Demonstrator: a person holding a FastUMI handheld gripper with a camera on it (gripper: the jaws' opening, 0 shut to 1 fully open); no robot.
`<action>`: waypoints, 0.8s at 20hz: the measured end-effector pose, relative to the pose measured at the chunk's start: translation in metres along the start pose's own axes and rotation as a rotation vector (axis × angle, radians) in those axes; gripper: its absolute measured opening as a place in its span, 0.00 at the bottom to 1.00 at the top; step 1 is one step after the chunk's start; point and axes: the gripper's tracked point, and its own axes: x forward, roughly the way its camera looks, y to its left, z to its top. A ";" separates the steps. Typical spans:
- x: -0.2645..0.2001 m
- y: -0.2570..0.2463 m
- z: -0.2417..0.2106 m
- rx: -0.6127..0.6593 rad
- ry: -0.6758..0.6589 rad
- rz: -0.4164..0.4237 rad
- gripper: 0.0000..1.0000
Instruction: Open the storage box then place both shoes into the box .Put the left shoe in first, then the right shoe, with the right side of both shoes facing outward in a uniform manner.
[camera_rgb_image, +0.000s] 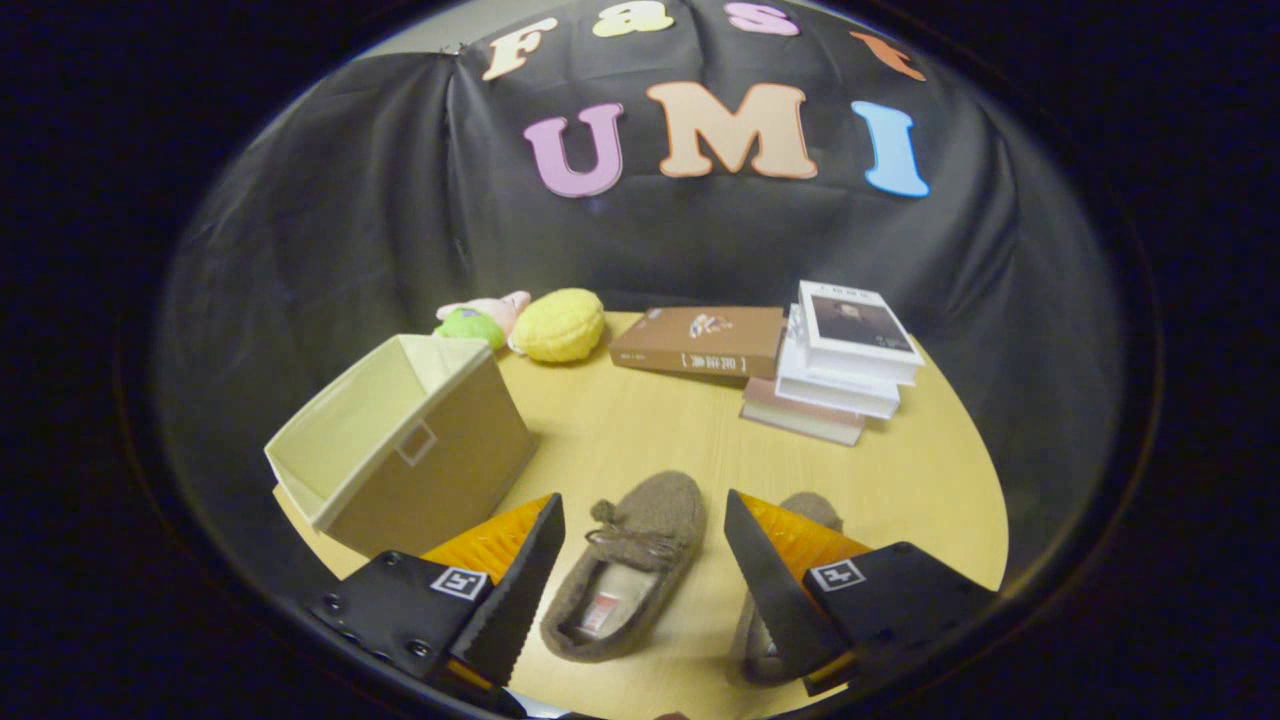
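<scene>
- The hand-held gripper (640, 560) hangs above the near part of the bench (650, 430), its two fingers spread wide apart and holding nothing.
- Between the fingers lies a brown fuzzy slipper (625, 570), sole down, toe pointing away toward the far side, a small bow on its upper and its opening toward the camera. Neither finger touches it as far as the view shows.
- A second brown slipper (765, 640) lies just beside the first, largely hidden behind the right-hand finger; its toe (815, 508) peeks out beyond that finger and part of its heel shows below it.
- The storage box (410, 445), a beige fabric cube, rests on the bench beyond the left-hand finger, tipped so that its open mouth faces up and away from the slippers. Its inside looks pale; whether anything lies in it cannot be told.
- Beyond the box, at the far edge of the bench, sit a pink-and-green plush toy (480, 318) and a yellow plush toy (560, 325), touching or nearly so.
- Next to them lies a brown book (700, 340), flat.
- A stack of books (840, 365) stands just beside the brown book, a white one with a dark cover picture on top.
</scene>
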 end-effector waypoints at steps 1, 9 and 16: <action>0.006 -0.004 -0.010 0.009 0.030 0.002 1.00; 0.028 -0.013 -0.068 -0.038 0.208 0.022 1.00; 0.040 -0.006 -0.092 -0.051 0.310 0.033 0.54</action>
